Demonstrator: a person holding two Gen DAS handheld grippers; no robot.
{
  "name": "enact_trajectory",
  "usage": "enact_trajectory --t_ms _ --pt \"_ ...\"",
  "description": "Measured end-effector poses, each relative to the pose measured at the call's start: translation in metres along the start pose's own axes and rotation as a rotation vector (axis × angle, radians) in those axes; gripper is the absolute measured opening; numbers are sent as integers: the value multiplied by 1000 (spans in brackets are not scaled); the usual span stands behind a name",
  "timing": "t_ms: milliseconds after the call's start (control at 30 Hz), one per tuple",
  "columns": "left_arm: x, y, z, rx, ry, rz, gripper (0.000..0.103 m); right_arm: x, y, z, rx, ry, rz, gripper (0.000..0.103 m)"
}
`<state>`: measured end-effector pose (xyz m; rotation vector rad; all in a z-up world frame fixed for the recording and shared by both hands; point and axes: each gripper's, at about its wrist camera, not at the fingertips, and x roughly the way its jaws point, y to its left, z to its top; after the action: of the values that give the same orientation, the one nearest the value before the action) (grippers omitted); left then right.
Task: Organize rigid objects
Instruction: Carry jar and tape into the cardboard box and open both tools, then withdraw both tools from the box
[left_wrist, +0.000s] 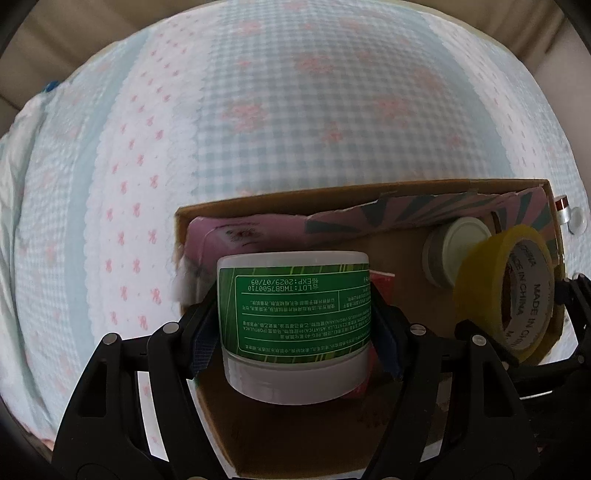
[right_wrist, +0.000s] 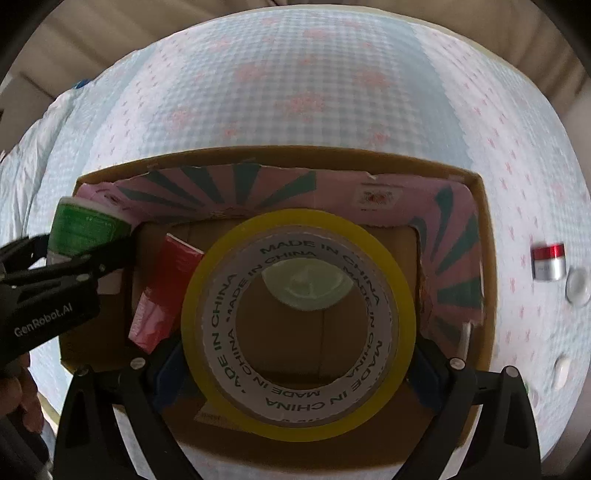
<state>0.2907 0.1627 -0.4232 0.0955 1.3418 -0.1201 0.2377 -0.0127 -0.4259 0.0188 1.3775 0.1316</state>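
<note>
My left gripper (left_wrist: 295, 339) is shut on a white jar with a green label (left_wrist: 295, 314), held upside down over the left part of the cardboard box (left_wrist: 280, 205). The jar also shows in the right wrist view (right_wrist: 83, 229). My right gripper (right_wrist: 295, 365) is shut on a yellow roll of tape (right_wrist: 297, 321), held over the middle of the box (right_wrist: 487, 266). The tape also shows in the left wrist view (left_wrist: 506, 291). A white-lidded jar (left_wrist: 456, 254) and a red packet (right_wrist: 162, 291) lie inside the box.
The box sits on a bed with a blue, white and pink patterned cover (left_wrist: 295, 110). A small red and silver jar (right_wrist: 549, 261) and a clear lid (right_wrist: 578, 290) lie on the cover to the right of the box.
</note>
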Motion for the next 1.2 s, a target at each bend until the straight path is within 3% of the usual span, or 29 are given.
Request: enact_trajectory --t_ms 167,267,333,467,633,1200 --pt "-2 -3 3 -10 -2 -52 70 2 3 -4 -19 -32 1 98" --pt "-13 -5 3 -6 -48 -66 103 8 2 -8 -22 -9 -3 100" --pt "-19 -6 2 7 -70 -64 103 8 1 -12 -27 -21 -4 103" --pt "-26 -9 -4 7 -75 -63 103 -10 0 -19 -39 -128 1 103" --pt "-38 -6 -14 -20 -78 -64 103 -17 -3 -28 -58 -98 -13 103" --pt "-116 -12 -55 -64 -174 -44 103 -102 -3 -56 -58 -203 1 103"
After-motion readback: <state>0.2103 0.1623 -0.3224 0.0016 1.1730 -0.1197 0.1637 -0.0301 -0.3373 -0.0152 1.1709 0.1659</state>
